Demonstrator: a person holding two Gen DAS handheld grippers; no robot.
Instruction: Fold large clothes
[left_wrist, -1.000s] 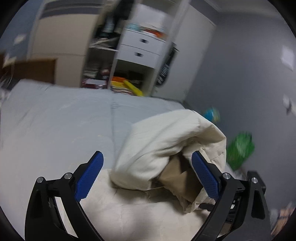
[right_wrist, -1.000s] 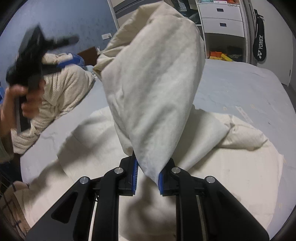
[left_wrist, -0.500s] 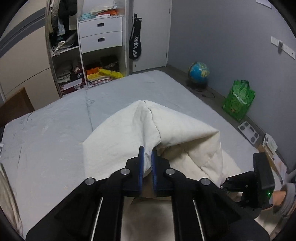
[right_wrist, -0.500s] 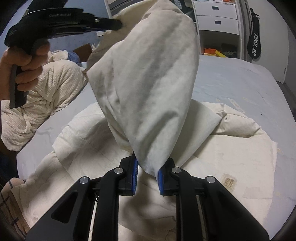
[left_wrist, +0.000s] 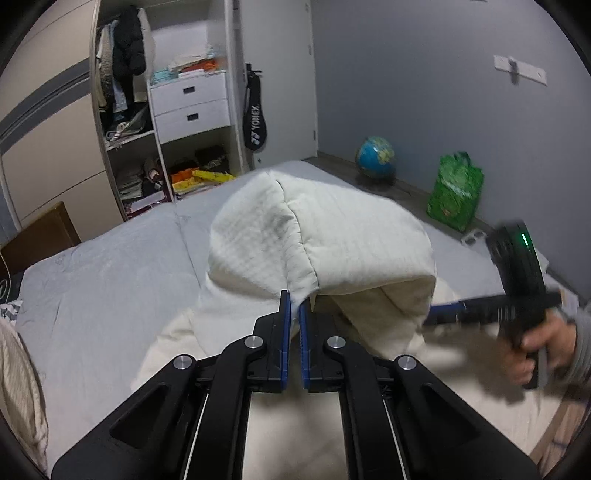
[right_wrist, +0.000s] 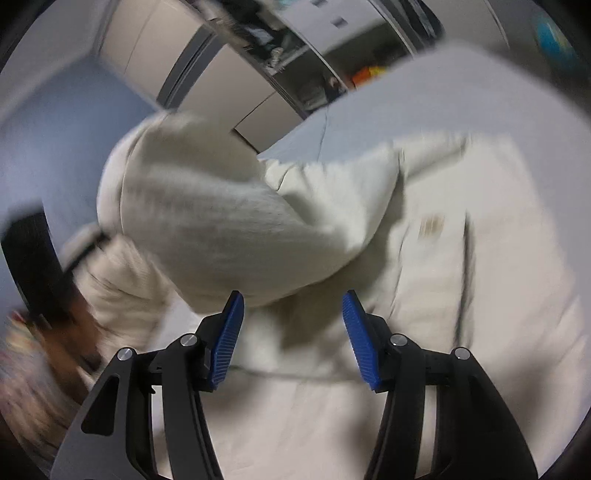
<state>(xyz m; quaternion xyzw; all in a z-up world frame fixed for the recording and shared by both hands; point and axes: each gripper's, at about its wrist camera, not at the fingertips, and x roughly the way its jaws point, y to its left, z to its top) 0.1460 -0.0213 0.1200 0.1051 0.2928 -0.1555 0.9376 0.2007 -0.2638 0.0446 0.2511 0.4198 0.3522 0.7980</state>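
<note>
A large cream garment (left_wrist: 325, 243) lies on the grey bed (left_wrist: 110, 280), one part lifted into a hump. My left gripper (left_wrist: 294, 302) is shut on a seamed edge of that lifted fold. In the left wrist view the right gripper (left_wrist: 439, 314) shows blurred at the right, held by a person's hand (left_wrist: 535, 350), its blue tips at the fold's side. The right wrist view is blurred: my right gripper (right_wrist: 293, 306) has its jaws opening, blue pads (right_wrist: 232, 332) apart, and the cream garment (right_wrist: 229, 229) hangs just beyond them, not pinched.
A knitted cream garment (left_wrist: 18, 380) lies at the bed's left edge. Behind the bed stand an open wardrobe with white drawers (left_wrist: 188, 103) and a racket bag (left_wrist: 255, 118). A globe (left_wrist: 375, 157) and a green bag (left_wrist: 456, 190) sit on the floor at the right.
My left gripper shut on the garment's edge and carried it up and along. My right gripper let go of the fold it held, spread its jaws, and rolled; its view is now blurred.
</note>
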